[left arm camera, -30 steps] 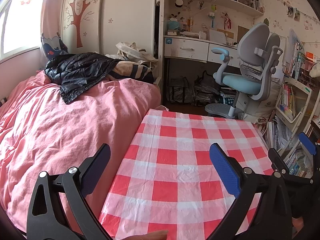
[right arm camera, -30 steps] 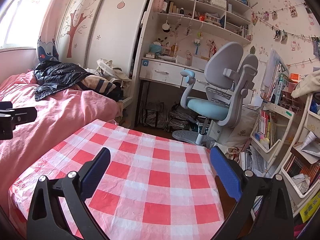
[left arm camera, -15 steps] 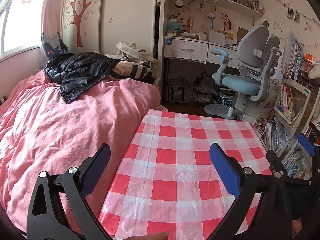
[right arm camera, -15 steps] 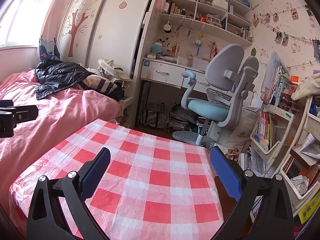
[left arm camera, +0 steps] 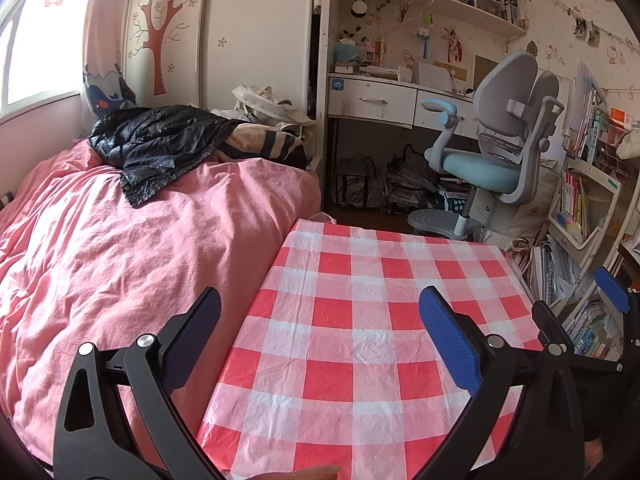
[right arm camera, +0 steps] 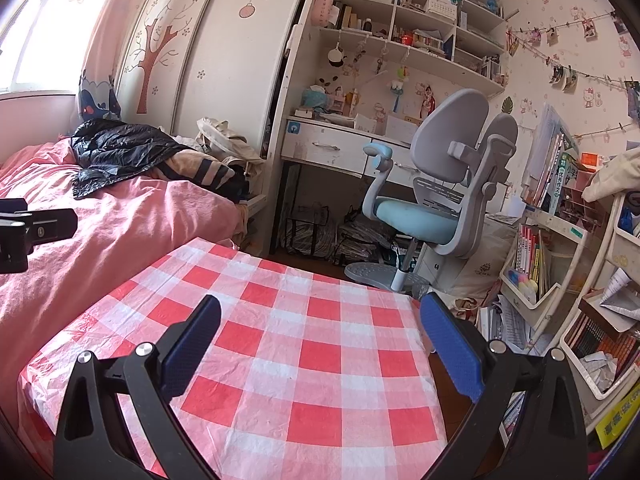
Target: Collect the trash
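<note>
Left gripper (left arm camera: 320, 332) released, jaws wide, holds nothing; right gripper (right arm camera: 320, 336) also released, nothing held; both above checked tablecloth (right arm camera: 312, 360) beside pink bed (left arm camera: 120, 248)

Bed (left arm camera: 120, 240) left of table (left arm camera: 360, 320), chair (left arm camera: 500, 160) behind.

The desk (left arm camera: 372, 332) near edge is cut off at the bottom, and the shelf things (right arm camera: 420, 36) look too small to tell.
</note>
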Available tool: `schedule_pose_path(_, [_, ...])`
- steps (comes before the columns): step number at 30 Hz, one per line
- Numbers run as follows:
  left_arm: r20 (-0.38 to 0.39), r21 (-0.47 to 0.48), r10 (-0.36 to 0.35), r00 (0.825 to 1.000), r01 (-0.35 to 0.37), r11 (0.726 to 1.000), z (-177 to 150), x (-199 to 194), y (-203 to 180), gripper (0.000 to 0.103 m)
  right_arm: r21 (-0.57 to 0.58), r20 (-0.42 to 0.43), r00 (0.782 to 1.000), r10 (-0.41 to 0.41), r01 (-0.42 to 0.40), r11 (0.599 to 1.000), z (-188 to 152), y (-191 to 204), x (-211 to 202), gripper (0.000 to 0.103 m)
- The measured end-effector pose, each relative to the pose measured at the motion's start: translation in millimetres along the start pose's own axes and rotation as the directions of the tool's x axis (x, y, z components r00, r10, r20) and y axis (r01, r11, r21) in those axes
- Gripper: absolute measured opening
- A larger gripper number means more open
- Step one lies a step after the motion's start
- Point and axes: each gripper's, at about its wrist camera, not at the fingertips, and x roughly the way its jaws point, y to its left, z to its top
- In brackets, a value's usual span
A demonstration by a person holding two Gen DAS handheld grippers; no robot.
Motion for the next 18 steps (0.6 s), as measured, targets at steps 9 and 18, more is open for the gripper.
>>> schedule_pose_path(9, [0.000,-0.001,-0.001,1.000,0.001,1.000,-0.2,-0.7,0.3,0.096,-0.001,-0.001,1.000,0.000,0.000,1.000,0.4,0.6,-0.3,0.096])
schedule_pose_path(18, [0.001,-0.001,-0.001,1.000,0.001,1.000,-0.5,-1.5,0.8,0.096,-0.003,0.002,1.000,-0.001,0.001,1.000,1.5,0.3,-1.5,0.096])
